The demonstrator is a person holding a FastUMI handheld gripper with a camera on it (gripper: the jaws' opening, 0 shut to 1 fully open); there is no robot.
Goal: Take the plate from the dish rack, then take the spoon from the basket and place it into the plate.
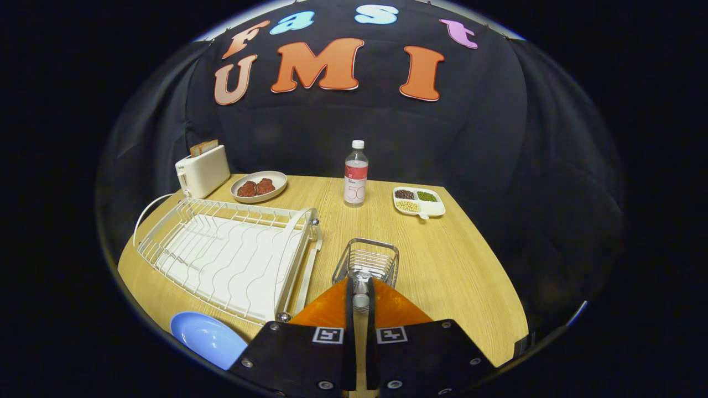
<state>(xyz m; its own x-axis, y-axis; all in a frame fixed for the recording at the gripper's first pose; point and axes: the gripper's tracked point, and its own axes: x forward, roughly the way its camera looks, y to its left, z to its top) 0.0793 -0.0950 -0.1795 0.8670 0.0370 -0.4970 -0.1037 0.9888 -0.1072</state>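
Note:
My gripper (360, 282) is shut on the slim metal spoon (361, 298), whose handle runs up between the two fingers. The spoon sits at the near rim of the wire basket (369, 258), which stands just ahead of the fingertips. A light blue plate (203, 334) lies flat on the wooden table, to the left of the fingers and in front of the white dish rack (232, 257). No dishes stand in the rack.
Beyond the rack stand a white toaster (202, 170) with bread in it and a beige dish of red pieces (258, 187). A water bottle (355, 174) and a divided white dish of beans (418, 201) sit beyond the basket. The table edge curves round to the right.

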